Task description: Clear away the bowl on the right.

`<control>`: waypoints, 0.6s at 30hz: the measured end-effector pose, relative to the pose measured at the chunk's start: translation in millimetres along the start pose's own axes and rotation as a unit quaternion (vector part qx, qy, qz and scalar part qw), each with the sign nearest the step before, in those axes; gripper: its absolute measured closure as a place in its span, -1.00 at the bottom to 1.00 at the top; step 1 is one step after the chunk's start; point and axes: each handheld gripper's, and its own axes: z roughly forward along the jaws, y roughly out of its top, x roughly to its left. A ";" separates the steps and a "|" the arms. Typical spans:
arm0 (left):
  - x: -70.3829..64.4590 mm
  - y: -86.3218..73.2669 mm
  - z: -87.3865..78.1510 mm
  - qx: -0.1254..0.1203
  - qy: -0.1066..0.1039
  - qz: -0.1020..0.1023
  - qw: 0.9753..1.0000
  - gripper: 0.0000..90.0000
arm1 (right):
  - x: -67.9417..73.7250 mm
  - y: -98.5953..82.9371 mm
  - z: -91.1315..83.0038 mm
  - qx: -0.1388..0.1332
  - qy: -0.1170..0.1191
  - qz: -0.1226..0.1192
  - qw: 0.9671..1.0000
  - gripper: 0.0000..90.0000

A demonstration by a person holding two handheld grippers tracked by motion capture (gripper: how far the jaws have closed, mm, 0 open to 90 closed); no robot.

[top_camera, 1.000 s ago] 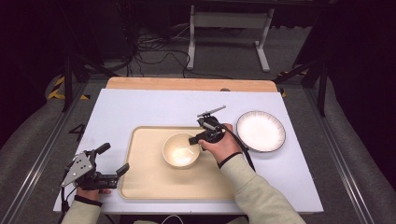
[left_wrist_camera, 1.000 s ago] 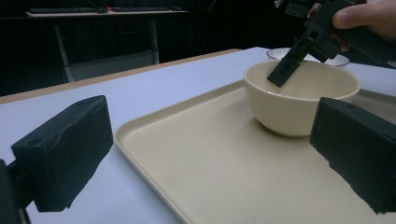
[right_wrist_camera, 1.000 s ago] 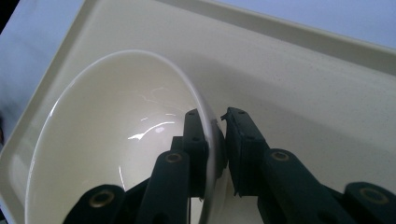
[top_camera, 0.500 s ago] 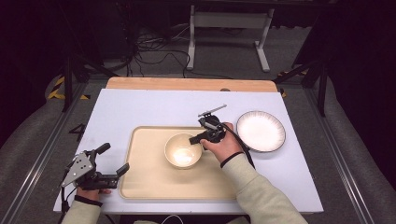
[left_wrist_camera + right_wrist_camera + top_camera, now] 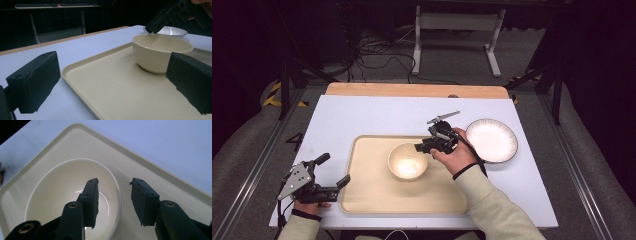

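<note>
R gripper [image 5: 422,147] over the bowl's [image 5: 408,161] right rim, jaws apart w/ one inside & one outside the rim, not yet pinching. Bowl sits mid tray [image 5: 362,200]. L gripper [image 5: 333,175] at tray's near-left corner, jaws wide, holding nothing. Plate [image 5: 492,141] right of tray.

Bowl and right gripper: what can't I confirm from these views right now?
- Right gripper against bowl rim: contact unclear; right gripper view shows jaws straddling the rim.
- Bowl's near rim: cut off by that view's bottom edge.
- Plate: mostly hidden behind the bowl in the left gripper view.
</note>
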 end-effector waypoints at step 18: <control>-0.4 -0.1 0.0 0.000 0.000 0.000 1.000 -0.99 | 3.6 -10.8 -27.2 -0.079 0.011 -0.071 0.994 0.11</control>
